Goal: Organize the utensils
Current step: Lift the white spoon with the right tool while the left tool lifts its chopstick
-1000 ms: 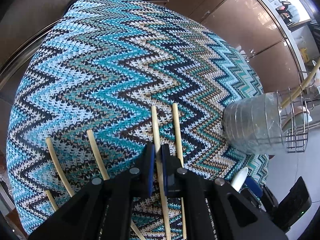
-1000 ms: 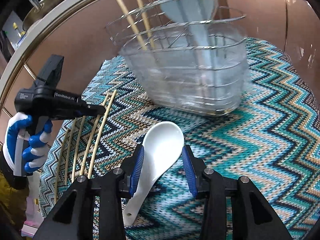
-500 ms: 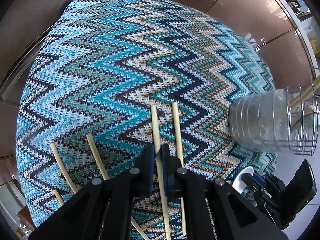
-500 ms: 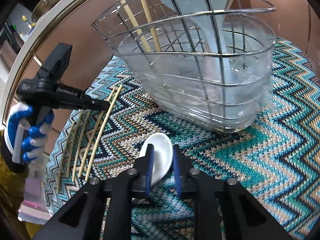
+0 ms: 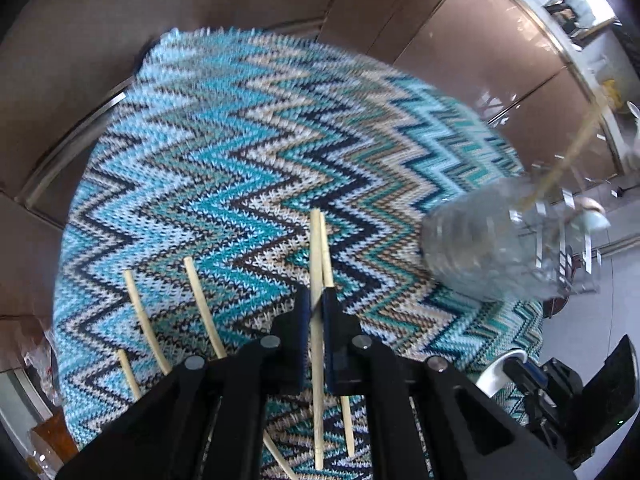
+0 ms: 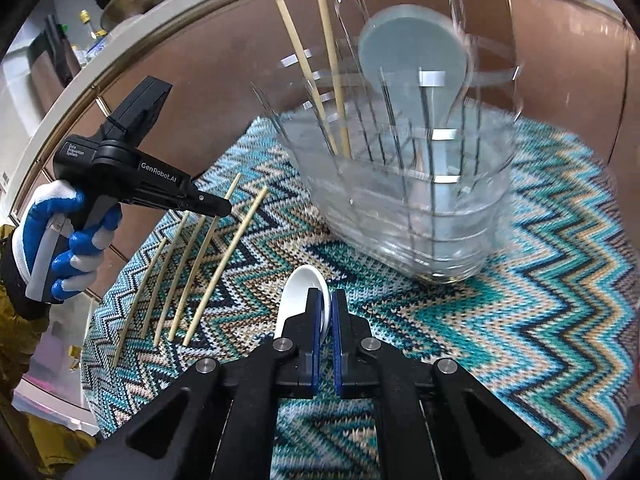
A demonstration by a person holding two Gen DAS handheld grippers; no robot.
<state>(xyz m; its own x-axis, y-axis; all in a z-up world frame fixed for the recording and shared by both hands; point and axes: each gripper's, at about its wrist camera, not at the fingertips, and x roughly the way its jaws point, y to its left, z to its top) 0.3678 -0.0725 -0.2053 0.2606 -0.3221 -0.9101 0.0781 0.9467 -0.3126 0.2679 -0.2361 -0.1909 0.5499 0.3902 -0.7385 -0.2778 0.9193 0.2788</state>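
- My left tool (image 5: pixel 316 312) is pinching a single pale chopstick (image 5: pixel 317 248) between its blue pads, its jaws nearly together, with the stick's far end pointing out over the zigzag knitted mat (image 5: pixel 240 140) that is covering the desk.
- A second chopstick (image 5: pixel 327 248) is lying just beside the gripped one, the two crossing close to the pads, while three more loose chopsticks (image 5: pixel 200 304) are resting on the mat to the left of them.
- My right tool (image 6: pixel 327 312) is closing on the white ceramic spoon (image 6: pixel 300 292); its jaws have just been drawing together and are now clamping the spoon's edge, the bowl sticking out ahead and to the left of the pads.
- Whether the spoon is touching the mat or hanging clear of it I cannot tell.
- The wire utensil holder (image 6: pixel 400 184), sitting in a clear plastic tub, is standing on the mat beyond the spoon, blurred in both views, and is already holding two upright chopsticks (image 6: pixel 320 80) and a pale blue spoon (image 6: pixel 412 52).
- My left hand (image 6: pixel 60 240), in a blue and white glove, is gripping the handle of the left tool at the mat's left side.
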